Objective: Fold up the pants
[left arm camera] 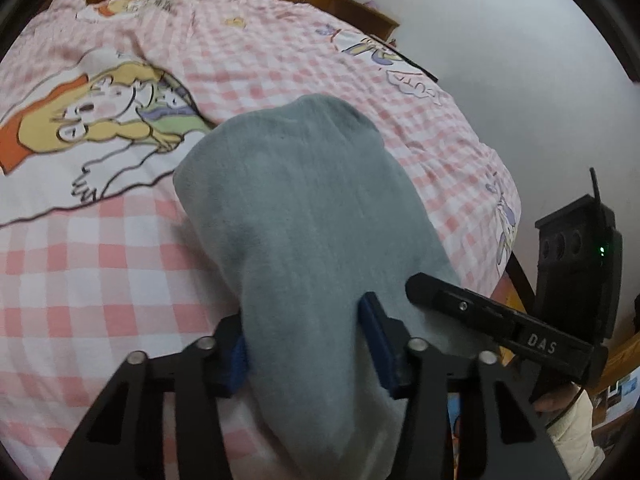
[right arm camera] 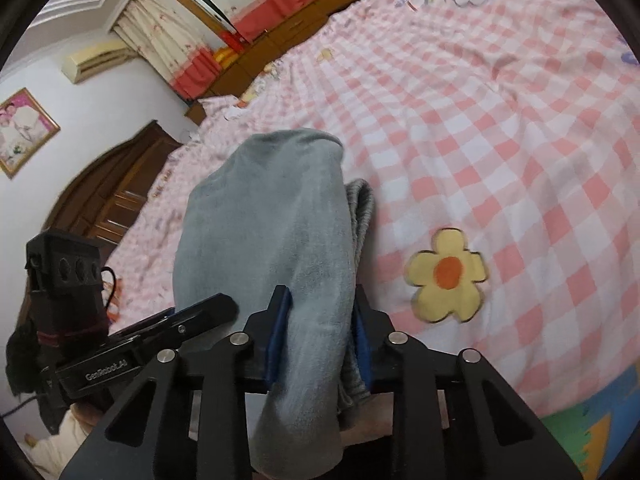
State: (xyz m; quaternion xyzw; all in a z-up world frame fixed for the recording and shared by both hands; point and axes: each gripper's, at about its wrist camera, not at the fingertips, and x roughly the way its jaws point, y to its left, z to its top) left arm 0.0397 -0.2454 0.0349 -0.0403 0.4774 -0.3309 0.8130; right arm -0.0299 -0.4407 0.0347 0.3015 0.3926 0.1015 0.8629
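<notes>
Grey pants [left arm camera: 296, 184] lie bunched lengthwise on the pink checked bed sheet [left arm camera: 100, 272], running away from both cameras. My left gripper [left arm camera: 306, 324] is shut on the near end, its blue pads pressing the cloth from both sides. A black finger [left arm camera: 472, 308] of the other gripper lies against the pants' right side. In the right wrist view the same pants [right arm camera: 272, 208] pass between the blue pads of my right gripper [right arm camera: 320, 296], which is shut on the cloth. A ribbed grey edge [right arm camera: 362, 208] shows along the right. A left gripper finger [right arm camera: 192, 316] sits close on the left.
The sheet carries a cartoon figure print [left arm camera: 112, 116] and a yellow flower print [right arm camera: 448, 274]. The bed edge [left arm camera: 508, 220] drops off at the right. A wooden headboard [right arm camera: 112, 196] stands at the left, and a coloured floor mat [right arm camera: 592, 432] lies beside the bed.
</notes>
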